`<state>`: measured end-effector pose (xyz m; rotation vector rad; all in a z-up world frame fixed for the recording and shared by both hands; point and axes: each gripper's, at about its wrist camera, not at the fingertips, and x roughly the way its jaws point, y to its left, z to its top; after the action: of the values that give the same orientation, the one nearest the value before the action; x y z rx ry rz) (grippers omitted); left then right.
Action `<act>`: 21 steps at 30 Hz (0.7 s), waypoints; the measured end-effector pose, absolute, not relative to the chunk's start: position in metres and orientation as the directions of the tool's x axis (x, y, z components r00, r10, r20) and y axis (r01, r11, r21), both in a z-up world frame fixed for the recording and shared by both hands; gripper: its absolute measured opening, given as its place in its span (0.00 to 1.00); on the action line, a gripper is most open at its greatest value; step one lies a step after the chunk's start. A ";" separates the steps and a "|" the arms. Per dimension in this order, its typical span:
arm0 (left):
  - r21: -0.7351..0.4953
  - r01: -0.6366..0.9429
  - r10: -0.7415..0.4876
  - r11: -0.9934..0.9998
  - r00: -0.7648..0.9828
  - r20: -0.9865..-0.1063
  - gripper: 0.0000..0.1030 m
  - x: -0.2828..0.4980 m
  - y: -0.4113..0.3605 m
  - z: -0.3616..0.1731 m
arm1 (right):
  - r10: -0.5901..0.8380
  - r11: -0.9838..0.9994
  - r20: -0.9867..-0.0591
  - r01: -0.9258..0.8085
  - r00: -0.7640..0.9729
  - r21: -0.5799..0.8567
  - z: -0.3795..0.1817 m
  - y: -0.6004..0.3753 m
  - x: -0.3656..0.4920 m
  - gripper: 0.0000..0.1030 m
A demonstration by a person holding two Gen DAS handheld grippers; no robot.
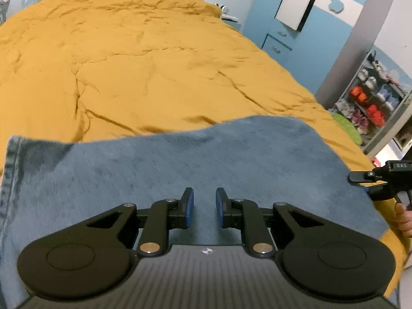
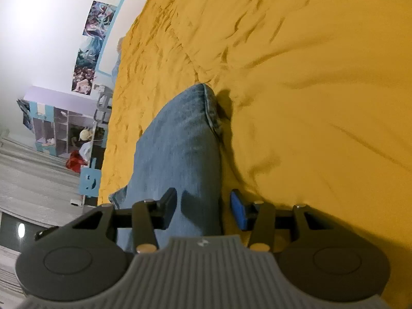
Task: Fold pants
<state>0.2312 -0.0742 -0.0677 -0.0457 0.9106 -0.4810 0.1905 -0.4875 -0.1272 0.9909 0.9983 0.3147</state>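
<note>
Blue denim pants [image 1: 180, 170] lie folded flat on a mustard-yellow bed cover [image 1: 134, 59]. My left gripper [image 1: 204, 203] hovers just above the denim with its jaws a little apart and nothing between them. In the right wrist view the pants [image 2: 180, 149] run away from me, hem at the far end. My right gripper [image 2: 203, 206] is open, one finger over the denim and the other over the yellow cover [image 2: 309, 90], straddling the pants' edge. The right gripper also shows at the right edge of the left wrist view [image 1: 360, 177].
A blue cabinet [image 1: 278, 38] and a shoe rack [image 1: 370, 103] stand to the right of the bed. A shelf unit [image 2: 64, 128] and posters [image 2: 92, 46] line the far wall. The bed's near right edge drops off beside my hand [image 1: 405, 219].
</note>
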 end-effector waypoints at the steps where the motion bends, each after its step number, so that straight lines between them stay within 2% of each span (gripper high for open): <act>1: -0.234 0.386 -0.418 0.892 0.510 -0.752 0.19 0.237 -0.077 -0.070 | 0.638 0.538 -0.549 0.198 0.540 0.820 -0.131 -0.486 0.197 0.41; 4: -0.213 0.412 -0.414 0.886 0.495 -0.764 0.19 0.253 -0.086 -0.076 | 0.663 0.495 -0.514 0.196 0.544 0.846 -0.144 -0.484 0.213 0.41; 8: -0.159 0.449 -0.392 0.880 0.493 -0.777 0.19 0.268 -0.098 -0.084 | 0.678 0.477 -0.493 0.185 0.545 0.860 -0.148 -0.481 0.222 0.24; 11: -0.107 0.489 -0.375 0.866 0.491 -0.786 0.19 0.278 -0.104 -0.089 | 0.678 0.474 -0.485 0.175 0.553 0.863 -0.143 -0.480 0.221 0.17; 18: 0.084 0.598 -0.289 0.797 0.499 -0.817 0.18 0.282 -0.133 -0.111 | 0.670 0.505 -0.488 0.139 0.560 0.852 -0.099 -0.463 0.229 0.11; 21: 0.093 0.578 -0.290 0.811 0.533 -0.795 0.18 0.269 -0.122 -0.098 | 0.649 0.550 -0.527 0.141 0.548 0.823 -0.073 -0.451 0.235 0.10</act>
<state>0.2692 -0.1219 -0.0979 0.3681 0.8644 -0.5312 0.2345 -0.4507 -0.0731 0.9664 0.9688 0.3645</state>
